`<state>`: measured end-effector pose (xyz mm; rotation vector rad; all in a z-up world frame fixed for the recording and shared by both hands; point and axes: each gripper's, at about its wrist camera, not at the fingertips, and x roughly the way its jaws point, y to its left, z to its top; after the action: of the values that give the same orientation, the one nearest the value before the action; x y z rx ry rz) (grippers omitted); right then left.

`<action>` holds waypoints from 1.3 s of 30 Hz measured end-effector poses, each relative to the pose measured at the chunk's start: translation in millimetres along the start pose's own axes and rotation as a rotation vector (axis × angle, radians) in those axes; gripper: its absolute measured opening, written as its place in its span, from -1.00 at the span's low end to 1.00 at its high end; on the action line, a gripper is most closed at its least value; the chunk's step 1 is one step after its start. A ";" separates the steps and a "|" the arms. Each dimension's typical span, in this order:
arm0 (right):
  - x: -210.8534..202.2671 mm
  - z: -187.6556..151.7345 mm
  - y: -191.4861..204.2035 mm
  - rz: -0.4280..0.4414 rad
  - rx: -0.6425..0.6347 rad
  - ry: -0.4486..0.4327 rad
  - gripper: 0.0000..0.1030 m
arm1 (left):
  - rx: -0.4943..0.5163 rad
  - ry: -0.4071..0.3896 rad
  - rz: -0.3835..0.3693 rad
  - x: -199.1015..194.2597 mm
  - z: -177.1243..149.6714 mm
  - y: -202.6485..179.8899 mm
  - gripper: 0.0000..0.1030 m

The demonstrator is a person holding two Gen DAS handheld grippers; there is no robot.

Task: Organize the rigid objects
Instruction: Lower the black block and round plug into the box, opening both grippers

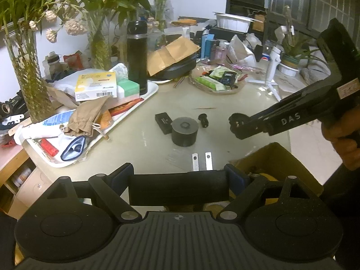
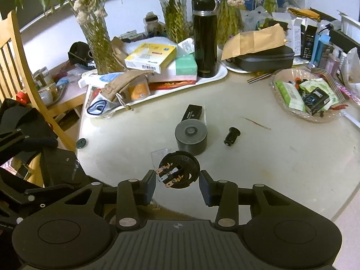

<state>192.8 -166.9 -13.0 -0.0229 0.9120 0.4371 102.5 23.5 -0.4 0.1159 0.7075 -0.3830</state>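
1. The pale table [image 2: 281, 168] fills the middle of both views, cluttered along its upper edge.
2. A white tray [image 2: 216, 76] at upper centre of the right wrist view holds boxes and a tall black flask [image 2: 204, 38].
3. A cardboard box [image 1: 279, 162] sits at lower right of the left wrist view, just behind the left gripper.
4. The left gripper [image 1: 177, 180], low in its own view, is clenched wide on a black block [image 1: 177, 190] with two metal prongs pointing up the frame.
5. The right gripper [image 2: 177, 185] grasps a round black socket part [image 2: 179, 169] with copper terminals, at lower centre of its view, above the table.
6. A grey cylinder [image 2: 191, 138] stands at frame centre, touching a flat black case [image 2: 192, 112] behind it.
7. A small black plug piece [image 2: 231, 136] lies to the right of the cylinder, apart from it.
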 end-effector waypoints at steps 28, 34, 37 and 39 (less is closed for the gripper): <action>-59.4 -59.9 -10.2 0.007 0.083 -0.036 -0.13 | 0.106 0.061 -0.039 -6.5 -11.9 -43.7 0.70; -62.0 -70.7 -5.2 0.013 0.077 -0.025 -0.13 | 0.104 0.064 -0.018 -17.3 -15.3 -40.5 0.70; -62.1 -74.3 -3.5 0.017 0.077 -0.020 -0.13 | 0.094 0.066 -0.009 -22.2 -17.3 -37.6 0.70; -62.3 -75.6 -1.7 0.021 0.074 -0.016 -0.13 | 0.084 0.073 0.000 -23.5 -19.0 -35.3 0.70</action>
<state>103.0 -205.9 -12.1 0.0580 0.9125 0.4220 61.2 2.5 1.5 0.2102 0.7636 -0.4103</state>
